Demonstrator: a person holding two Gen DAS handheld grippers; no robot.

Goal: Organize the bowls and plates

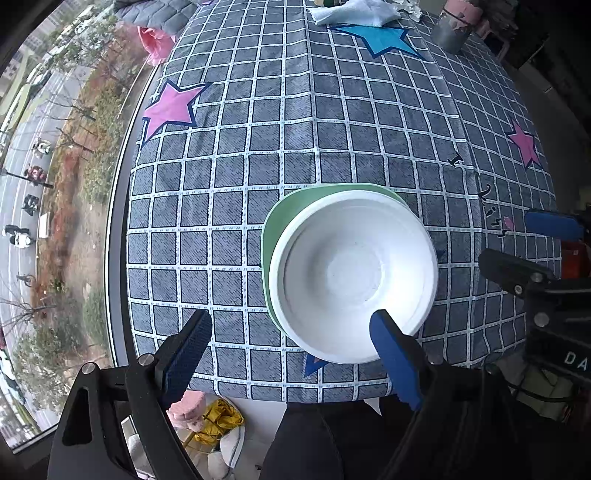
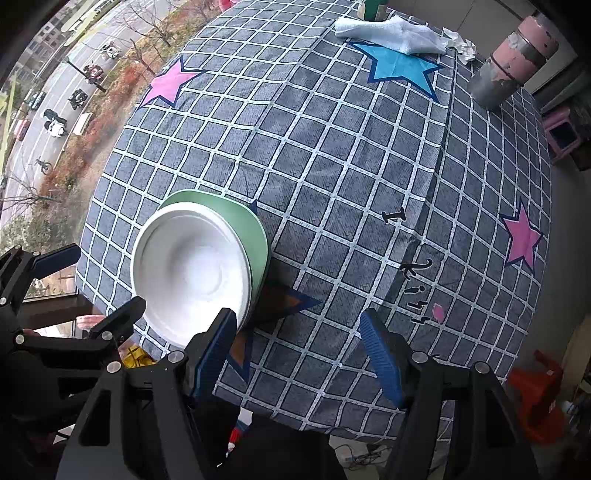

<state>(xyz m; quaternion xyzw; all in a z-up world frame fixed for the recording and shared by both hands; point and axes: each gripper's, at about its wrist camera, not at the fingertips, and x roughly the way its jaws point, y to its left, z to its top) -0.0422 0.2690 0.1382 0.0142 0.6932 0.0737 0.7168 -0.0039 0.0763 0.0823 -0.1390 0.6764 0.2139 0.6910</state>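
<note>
A white bowl (image 1: pixel 351 273) sits inside a pale green plate (image 1: pixel 291 218) near the front edge of the checked tablecloth (image 1: pixel 295 129). My left gripper (image 1: pixel 291 332) is open and empty, hovering just in front of the bowl, its right finger over the bowl's near rim. In the right wrist view the white bowl (image 2: pixel 192 269) and green plate (image 2: pixel 243 225) lie to the front left. My right gripper (image 2: pixel 299 332) is open and empty, to the right of the bowl. The left gripper also shows at the left edge of the right wrist view (image 2: pixel 99 280).
At the far end of the table lie a white cloth (image 2: pixel 395 29), crumpled paper (image 2: pixel 461 44) and a grey-pink cylinder (image 2: pixel 513 62). A window runs along the left table edge (image 1: pixel 122 206). A red stool (image 2: pixel 535 387) stands on the floor at right.
</note>
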